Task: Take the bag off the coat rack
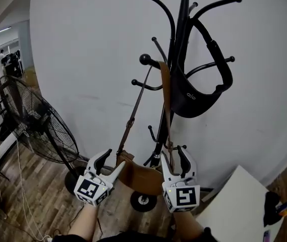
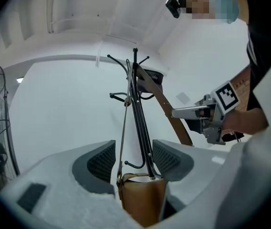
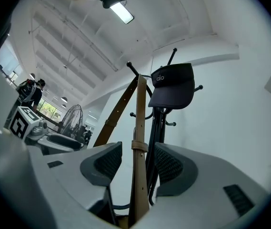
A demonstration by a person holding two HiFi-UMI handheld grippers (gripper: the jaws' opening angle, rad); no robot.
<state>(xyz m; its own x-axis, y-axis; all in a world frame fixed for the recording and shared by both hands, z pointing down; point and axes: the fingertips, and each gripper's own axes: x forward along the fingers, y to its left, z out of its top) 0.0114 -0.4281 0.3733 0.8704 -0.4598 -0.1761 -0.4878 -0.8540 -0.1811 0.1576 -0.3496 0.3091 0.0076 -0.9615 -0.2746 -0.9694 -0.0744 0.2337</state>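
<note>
A brown leather bag [image 1: 142, 177] hangs low on the black coat rack [image 1: 182, 29] by its long strap [image 1: 165, 92], which is looped over a knobbed hook. My left gripper [image 1: 116, 158] stands open, with the bag's upper left corner [image 2: 142, 199] deep between its jaws. My right gripper [image 1: 175, 158] is open too. The wide part of the strap [image 3: 139, 142] runs upright between its jaws with a gap on either side. A black visor cap [image 1: 199, 91] hangs higher on the rack.
A large pedestal fan [image 1: 38, 119] stands at the left by the white wall. A white table corner [image 1: 238, 201] juts in at the lower right. The rack's foot [image 1: 143, 201] rests on a wooden floor. People stand far off [image 3: 33, 90].
</note>
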